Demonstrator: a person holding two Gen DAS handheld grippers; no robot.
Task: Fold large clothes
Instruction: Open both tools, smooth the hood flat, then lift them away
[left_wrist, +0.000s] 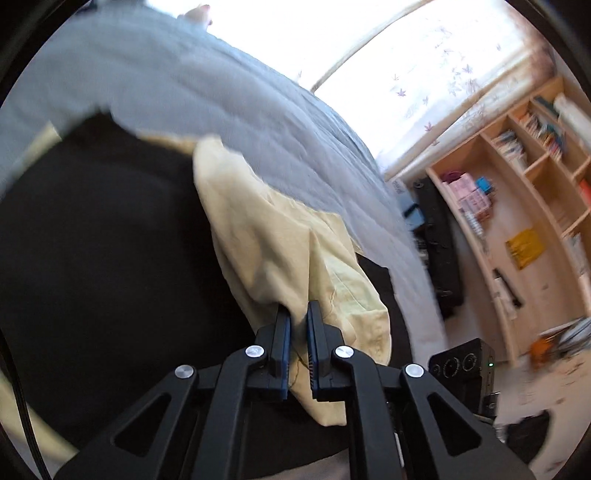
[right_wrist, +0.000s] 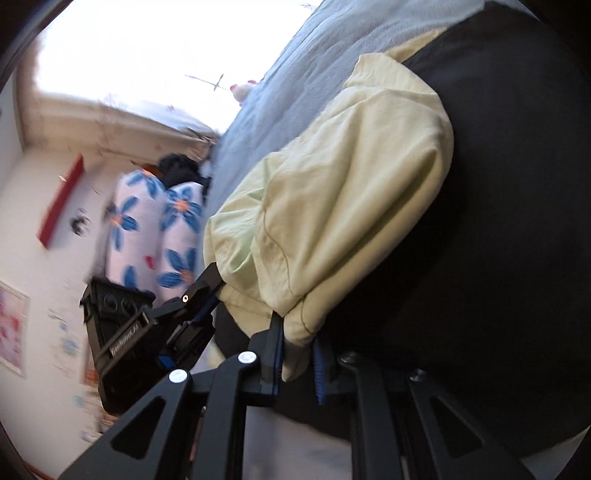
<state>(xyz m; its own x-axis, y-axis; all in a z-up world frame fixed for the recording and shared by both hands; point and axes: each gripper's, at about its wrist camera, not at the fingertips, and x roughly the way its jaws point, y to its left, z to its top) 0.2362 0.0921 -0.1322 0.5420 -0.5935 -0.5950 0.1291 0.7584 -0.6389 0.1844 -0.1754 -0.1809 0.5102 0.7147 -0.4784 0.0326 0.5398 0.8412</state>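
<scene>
Both jaws nearly together: left gripper (left_wrist: 299, 314) and right gripper (right_wrist: 297, 334) pinch the yellow garment (left_wrist: 273, 236).

bright window (left_wrist: 369, 44), wooden bookshelf (left_wrist: 532, 192), grey bed (left_wrist: 221, 92)

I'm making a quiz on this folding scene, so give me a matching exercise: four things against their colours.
Things:
1. garment held in the left gripper
2. bedcover
3. large cloth under the garment
4. bookshelf

Colours:
a. black
b. pale wood
c. pale yellow
d. grey-blue

Pairs: 1-c, 2-d, 3-a, 4-b
</scene>
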